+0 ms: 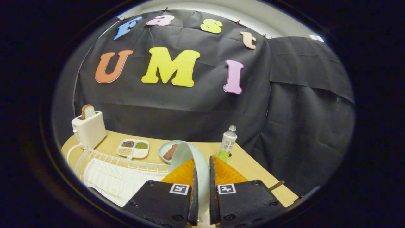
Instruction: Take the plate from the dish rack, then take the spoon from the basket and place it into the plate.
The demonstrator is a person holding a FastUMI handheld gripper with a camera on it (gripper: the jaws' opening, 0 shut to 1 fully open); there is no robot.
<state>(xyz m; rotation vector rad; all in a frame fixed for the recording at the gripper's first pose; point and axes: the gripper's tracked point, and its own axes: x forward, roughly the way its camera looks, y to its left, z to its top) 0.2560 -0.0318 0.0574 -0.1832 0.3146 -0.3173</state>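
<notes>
Tongs (pixel 202 177) clamped on the plate (pixel 197 158): pale plate sits edge-on between both fingers, each pressing a face, rim sticking up and forward past the tips. Plate is lifted, above the right end of the white wire dish rack (pixel 107 171), which sits just left of the fingers on the tabletop (pixel 253 171). Beyond the plate, touching it in view: a small bowl (pixel 164 148) with a brown item inside. Left of that, a four-compartment tray (pixel 133 148) of grains, then a white toaster (pixel 89 129) with bread up. Bottle (pixel 228 142) stands just ahead-right of the right finger. Can't make out basket or spoon.
</notes>
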